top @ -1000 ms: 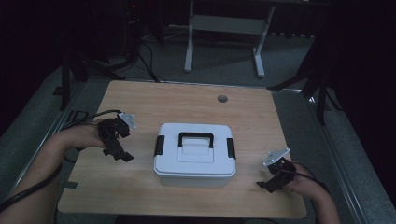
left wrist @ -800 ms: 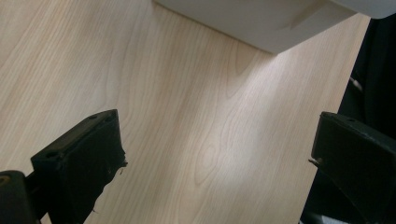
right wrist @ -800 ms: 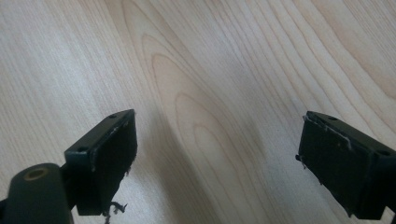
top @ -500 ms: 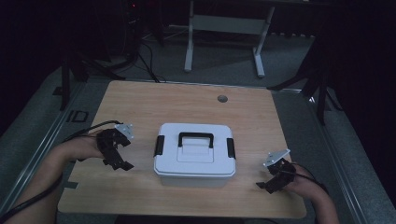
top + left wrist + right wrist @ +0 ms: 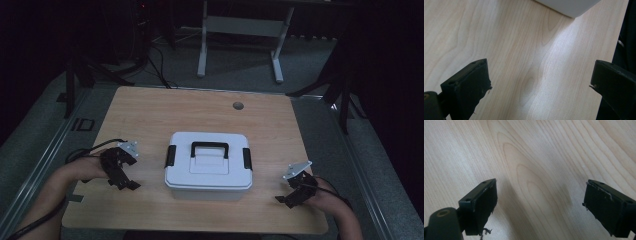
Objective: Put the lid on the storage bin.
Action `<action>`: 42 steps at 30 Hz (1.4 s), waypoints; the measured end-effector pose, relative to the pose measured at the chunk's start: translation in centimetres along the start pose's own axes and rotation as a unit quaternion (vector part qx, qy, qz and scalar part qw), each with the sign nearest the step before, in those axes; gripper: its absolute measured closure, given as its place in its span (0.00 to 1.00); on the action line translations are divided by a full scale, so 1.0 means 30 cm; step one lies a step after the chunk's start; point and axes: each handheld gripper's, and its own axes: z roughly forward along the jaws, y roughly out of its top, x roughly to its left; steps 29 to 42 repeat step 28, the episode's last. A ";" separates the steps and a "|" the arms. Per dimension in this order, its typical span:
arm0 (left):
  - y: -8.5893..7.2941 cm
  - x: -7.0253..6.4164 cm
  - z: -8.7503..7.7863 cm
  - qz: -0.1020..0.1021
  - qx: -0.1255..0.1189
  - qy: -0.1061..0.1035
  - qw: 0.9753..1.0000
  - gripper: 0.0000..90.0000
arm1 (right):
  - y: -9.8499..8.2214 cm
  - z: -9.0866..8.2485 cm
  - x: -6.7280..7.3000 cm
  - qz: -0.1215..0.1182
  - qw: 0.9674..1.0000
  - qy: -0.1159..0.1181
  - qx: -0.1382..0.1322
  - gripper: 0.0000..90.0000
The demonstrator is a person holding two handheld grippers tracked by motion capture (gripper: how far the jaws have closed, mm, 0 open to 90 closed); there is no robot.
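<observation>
Two claws — left claw [image 5: 126, 184], right claw [image 5: 285, 201] — flank one white box [image 5: 208, 166].

A light wooden table [image 5: 150, 115] with visible grain carries a white plastic box [image 5: 208, 167] near its middle, closed, with a black handle [image 5: 209, 148] lying on the lid and a black latch [image 5: 171, 156] at each end. A small round grommet hole [image 5: 238, 105] sits near the far edge. Beyond it, on grey floor [image 5: 240, 70], stand a white metal frame [image 5: 239, 30] and dark cables [image 5: 160, 70].
</observation>
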 end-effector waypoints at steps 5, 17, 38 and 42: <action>-0.030 0.004 0.035 -0.010 -0.006 -0.008 1.000 0.02 | -0.019 0.007 -0.005 0.013 1.000 -0.002 -0.005 0.13; -0.080 0.011 0.074 -0.015 -0.013 -0.008 1.000 0.02 | -0.036 0.019 0.007 0.029 0.999 -0.017 -0.018 0.13; -0.130 0.014 0.079 -0.026 0.004 0.001 1.000 0.02 | -0.046 0.020 0.009 0.034 0.999 -0.020 -0.025 0.13; -0.130 0.014 0.079 -0.026 0.004 0.001 1.000 0.02 | -0.046 0.020 0.009 0.034 0.999 -0.020 -0.025 0.13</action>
